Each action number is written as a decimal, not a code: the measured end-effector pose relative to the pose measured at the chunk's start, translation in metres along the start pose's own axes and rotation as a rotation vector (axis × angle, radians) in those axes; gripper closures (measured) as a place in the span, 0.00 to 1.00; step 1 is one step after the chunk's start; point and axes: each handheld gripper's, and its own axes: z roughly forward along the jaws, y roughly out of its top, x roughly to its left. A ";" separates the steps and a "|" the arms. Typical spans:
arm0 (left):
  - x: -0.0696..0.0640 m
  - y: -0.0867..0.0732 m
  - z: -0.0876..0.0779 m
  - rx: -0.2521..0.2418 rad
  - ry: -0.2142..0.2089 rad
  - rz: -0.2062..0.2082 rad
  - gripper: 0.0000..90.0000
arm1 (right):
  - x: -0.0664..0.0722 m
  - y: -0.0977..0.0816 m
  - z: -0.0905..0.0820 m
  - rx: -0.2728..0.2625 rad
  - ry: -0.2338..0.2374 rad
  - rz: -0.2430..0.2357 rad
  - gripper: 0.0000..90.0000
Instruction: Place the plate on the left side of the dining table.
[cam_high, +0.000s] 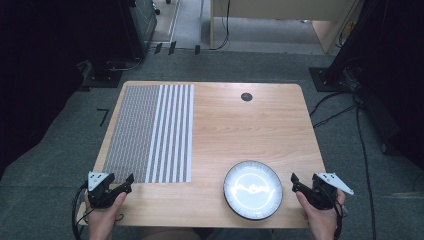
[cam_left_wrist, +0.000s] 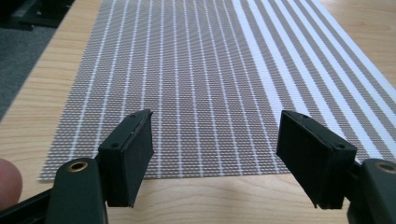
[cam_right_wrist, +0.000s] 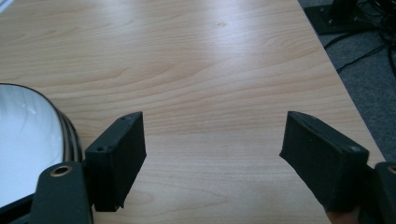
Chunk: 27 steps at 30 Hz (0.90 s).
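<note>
The left gripper (cam_high: 127, 181) gapes empty just short of the woven striped grey-and-white placemat (cam_left_wrist: 205, 84), the right gripper (cam_high: 295, 181) likewise empty beside the round white black-rimmed plate (cam_high: 252, 190).

Taking the white plate (cam_high: 252, 189) near the table's (cam_high: 240, 125) front edge as landmark: bare wood stretches from it to the far edge, broken by a small dark grommet (cam_high: 246, 97). Left of the plate a flat striped placemat (cam_high: 150, 132) lies apart from it, no barrier. Right of it, a narrow open strip runs to the table's edge.
</note>
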 end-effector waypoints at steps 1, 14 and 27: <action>-0.002 0.000 0.000 0.003 -0.004 0.005 0.30 | 0.002 0.000 -0.001 -0.002 0.005 -0.001 0.24; -0.027 -0.004 0.003 0.014 -0.052 0.044 0.30 | 0.022 -0.005 -0.009 -0.001 0.055 -0.031 0.25; -0.055 -0.008 0.009 0.031 -0.098 0.100 0.30 | 0.044 -0.011 -0.013 0.009 0.109 -0.067 0.25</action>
